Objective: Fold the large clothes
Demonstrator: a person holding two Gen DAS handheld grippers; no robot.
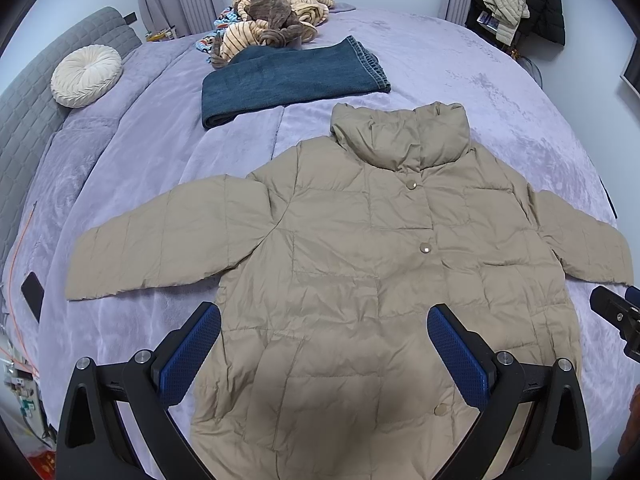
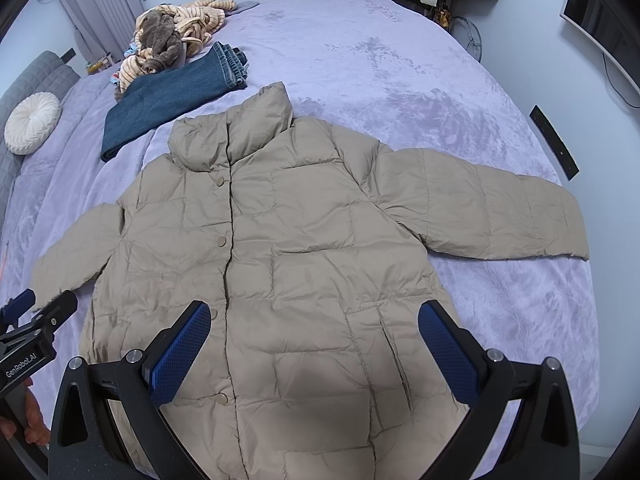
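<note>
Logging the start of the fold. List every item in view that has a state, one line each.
Puffer jacket: flat on the bed, front up, sleeves spread, snapped shut, unfolded.
Jeans: folded.
Striped blanket: crumpled in a heap.
Left tool: open, holding nothing.
Right tool: open, holding nothing.

Probably a home bedroom: wide bed [image 1: 500, 92], padded headboard [image 1: 36, 116], curtained window.
</note>
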